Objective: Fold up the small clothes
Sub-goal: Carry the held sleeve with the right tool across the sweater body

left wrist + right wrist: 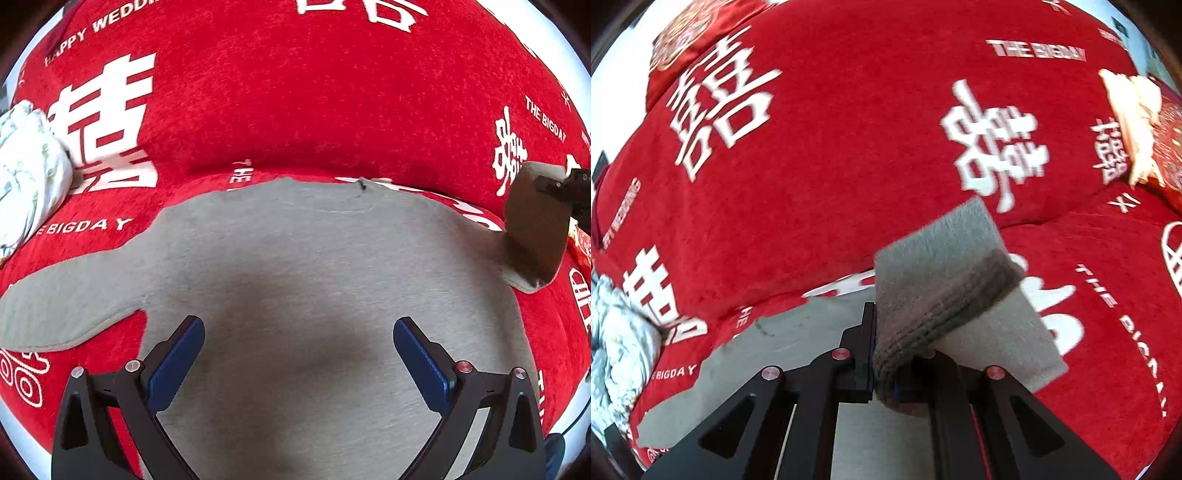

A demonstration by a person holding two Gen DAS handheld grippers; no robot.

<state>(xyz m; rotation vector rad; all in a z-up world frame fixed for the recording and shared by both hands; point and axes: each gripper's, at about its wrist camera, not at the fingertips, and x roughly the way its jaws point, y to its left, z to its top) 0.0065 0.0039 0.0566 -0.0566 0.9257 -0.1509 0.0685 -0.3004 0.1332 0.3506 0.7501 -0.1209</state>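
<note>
A small grey top (295,266) lies spread flat on the red cover (280,103), neckline at the far side, its left sleeve (66,310) stretched out to the left. My left gripper (299,354) hovers open over the top's body, blue pads (177,362) wide apart with nothing between them. The right sleeve (535,229) is lifted off the cover at the right edge. In the right wrist view my right gripper (882,365) is shut on that sleeve's ribbed cuff (942,302), and the sleeve drapes forward over the fingers.
A white printed garment (26,173) lies bundled at the left; it also shows in the right wrist view (617,350). Red-and-gold decorated items (1167,136) lie at the cover's far right. The red cover bears white characters and lettering.
</note>
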